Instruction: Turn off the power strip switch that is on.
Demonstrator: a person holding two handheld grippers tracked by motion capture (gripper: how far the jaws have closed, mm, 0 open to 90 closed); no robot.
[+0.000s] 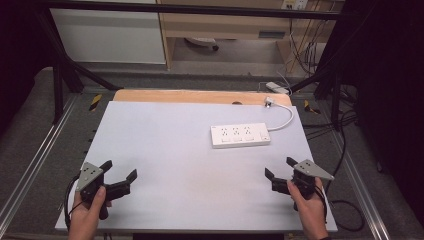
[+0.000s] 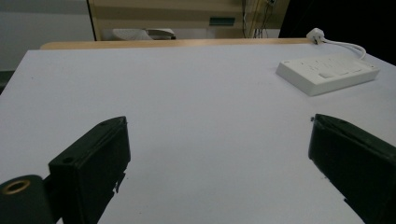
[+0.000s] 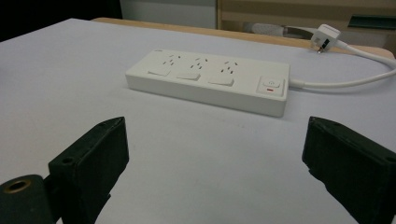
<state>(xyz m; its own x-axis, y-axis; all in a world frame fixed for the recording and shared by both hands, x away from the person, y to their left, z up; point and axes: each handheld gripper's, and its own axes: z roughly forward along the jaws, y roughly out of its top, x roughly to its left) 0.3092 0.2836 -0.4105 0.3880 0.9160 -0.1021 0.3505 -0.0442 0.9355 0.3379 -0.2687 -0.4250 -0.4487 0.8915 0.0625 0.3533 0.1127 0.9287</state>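
The left gripper point(image 1: 120, 171) was held wide open and empty over the white table point(image 1: 165, 165). Ahead of the right gripper point(image 1: 281, 168), also spread wide and empty, lay a white power strip point(image 1: 240, 135). Its cord point(image 1: 286, 120) curved to a loose plug point(image 1: 269, 102), its prongs hard to make out.

White power strip point(image 1: 240, 135) flat, table's far right.

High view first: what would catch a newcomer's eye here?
A white power strip lies alone on the pale table, right of centre, its cable curling back to a loose plug at the far edge. Near the front corners, the left gripper and right gripper are held with jaws wide apart, holding nothing.
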